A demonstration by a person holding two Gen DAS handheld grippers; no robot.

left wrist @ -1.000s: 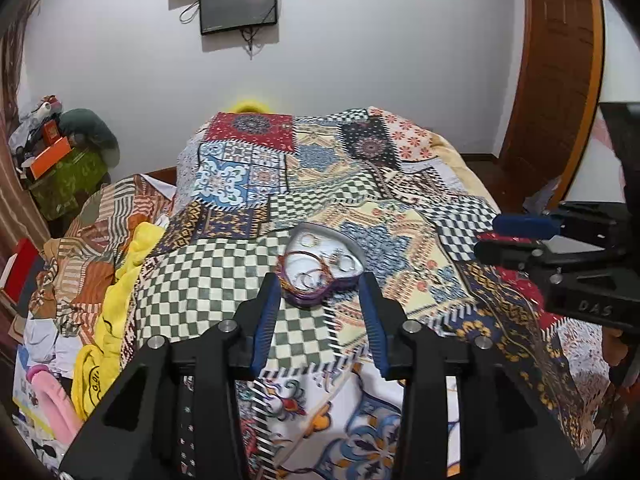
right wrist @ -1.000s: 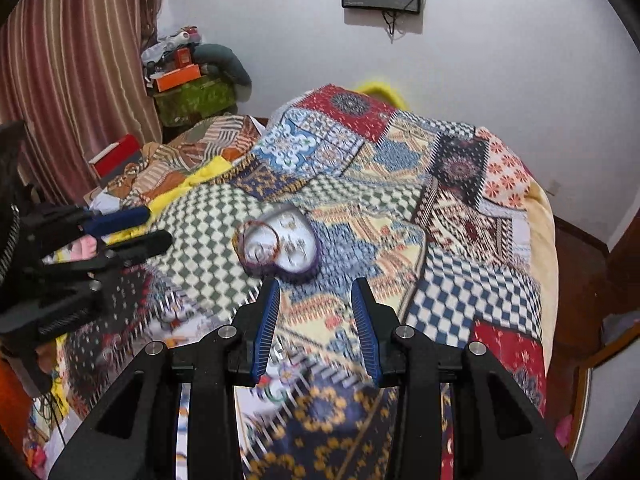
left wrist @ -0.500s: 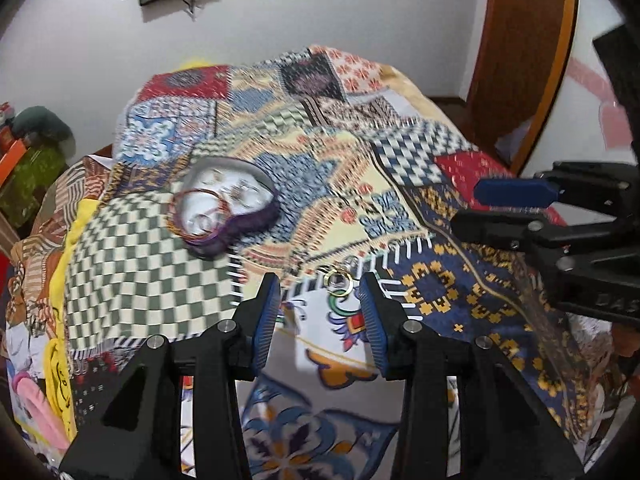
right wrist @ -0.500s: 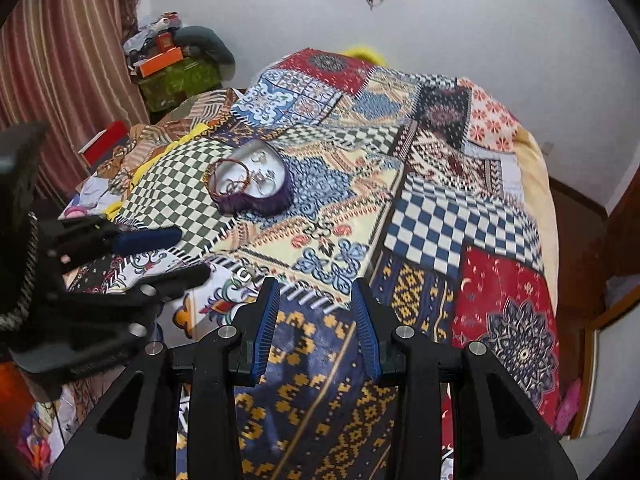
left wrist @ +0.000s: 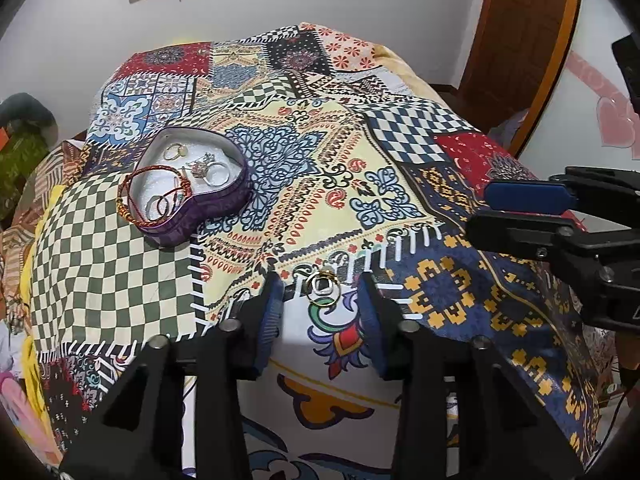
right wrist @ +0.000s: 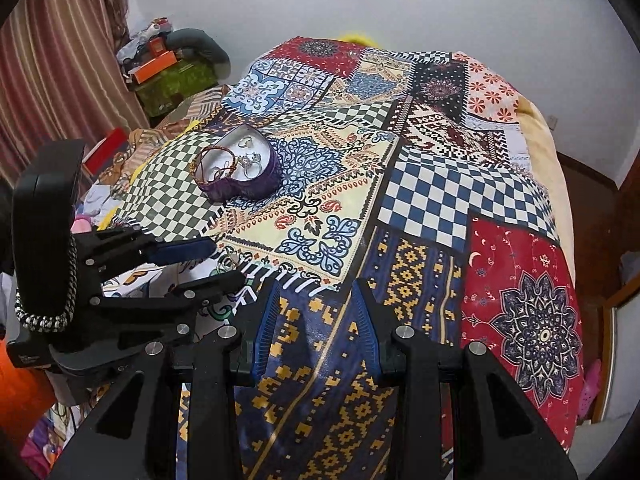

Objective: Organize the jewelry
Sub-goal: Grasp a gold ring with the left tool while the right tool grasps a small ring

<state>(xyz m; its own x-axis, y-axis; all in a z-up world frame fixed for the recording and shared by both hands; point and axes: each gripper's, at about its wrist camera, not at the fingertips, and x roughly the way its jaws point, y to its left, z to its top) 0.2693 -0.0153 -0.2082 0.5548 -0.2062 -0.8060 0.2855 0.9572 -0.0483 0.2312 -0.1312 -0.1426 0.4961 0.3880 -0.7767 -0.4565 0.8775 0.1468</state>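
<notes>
Patchwork bedspread (left wrist: 400, 168) over a bed, white wall behind. Gold ring (left wrist: 322, 289) lies flat on the cloth, hoop facing up, a little longer across than deep, no clear pointing end. My left gripper (left wrist: 320, 292) straddles it; jaws have just been closing, pads on either side but not yet pressing. Heart-shaped purple tray (left wrist: 216, 208) with rings and a red corded bracelet (left wrist: 132, 200) sits further up the bed, lobes toward me. My right gripper (right wrist: 314, 292) hangs part-open over the navy-and-gold patch, nothing between its pads.
</notes>
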